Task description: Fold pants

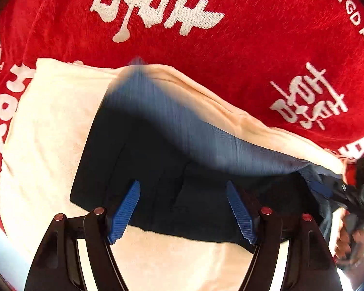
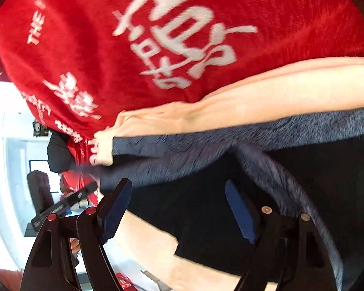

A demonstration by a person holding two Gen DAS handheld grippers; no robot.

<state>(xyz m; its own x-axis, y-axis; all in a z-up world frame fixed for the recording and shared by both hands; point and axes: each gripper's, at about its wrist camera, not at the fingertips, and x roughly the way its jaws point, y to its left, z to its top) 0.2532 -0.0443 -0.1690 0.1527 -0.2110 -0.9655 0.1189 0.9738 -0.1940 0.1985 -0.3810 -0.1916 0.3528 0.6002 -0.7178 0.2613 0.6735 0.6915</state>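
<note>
Dark navy pants [image 1: 172, 160] lie on a cream cloth [image 1: 43, 126] over a red blanket. In the left wrist view my left gripper [image 1: 183, 208] is open just above the pants' near edge, its blue pads [image 1: 125, 212] wide apart and holding nothing. The pants are motion-blurred at their far fold. In the right wrist view the pants [image 2: 230, 206] show a raised blue-grey fold [image 2: 274, 131]. My right gripper [image 2: 177, 208] is open over the dark fabric, empty. The right gripper also shows in the left wrist view [image 1: 332, 189] at the pants' right end.
The red blanket [image 1: 230, 48] with white lettering covers the surface beyond the cloth; it also fills the top of the right wrist view [image 2: 109, 48]. A bright room and dark furniture [image 2: 38, 189] show past the blanket's left edge.
</note>
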